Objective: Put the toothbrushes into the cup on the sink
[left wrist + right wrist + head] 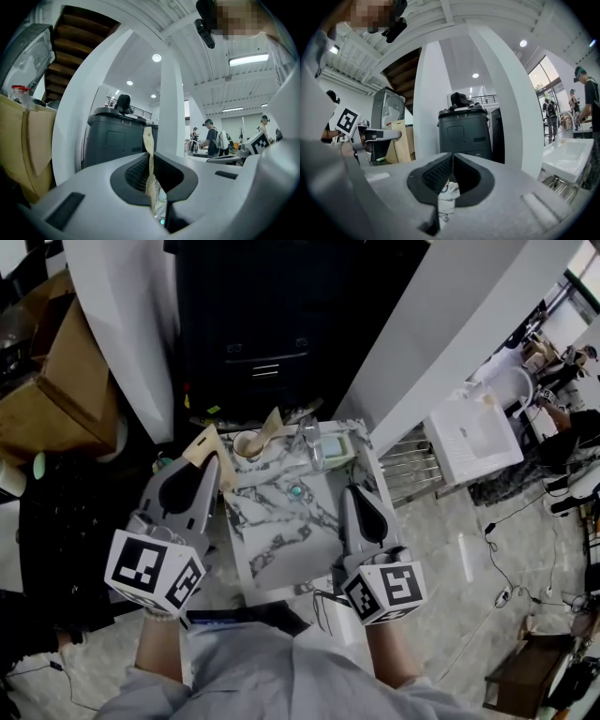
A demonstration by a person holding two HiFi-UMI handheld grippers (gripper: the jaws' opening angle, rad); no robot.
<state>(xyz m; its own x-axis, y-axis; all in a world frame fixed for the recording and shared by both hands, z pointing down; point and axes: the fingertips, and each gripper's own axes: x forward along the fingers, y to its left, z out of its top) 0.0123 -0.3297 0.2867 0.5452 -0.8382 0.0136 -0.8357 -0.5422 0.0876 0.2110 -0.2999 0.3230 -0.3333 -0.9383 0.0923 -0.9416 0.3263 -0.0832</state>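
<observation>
A pale cup (247,444) stands at the back left of the marble sink top (281,540), with one beige toothbrush (273,424) leaning out of it. My left gripper (216,465) is just left of the cup, shut on another beige toothbrush (206,441) that sticks up past its tips. In the left gripper view that toothbrush (149,140) runs edge-on between the closed pads of the left gripper (151,159). My right gripper (355,491) hovers over the sink top's right edge. It is shut with nothing in it, as the right gripper view shows at the right gripper (451,157).
A clear glass (312,442) and a greenish tray (339,444) stand at the back of the sink top, and a teal drain (295,490) sits in its middle. Behind it are a dark cabinet (262,343) and white pillars. Cardboard boxes (56,390) lie left.
</observation>
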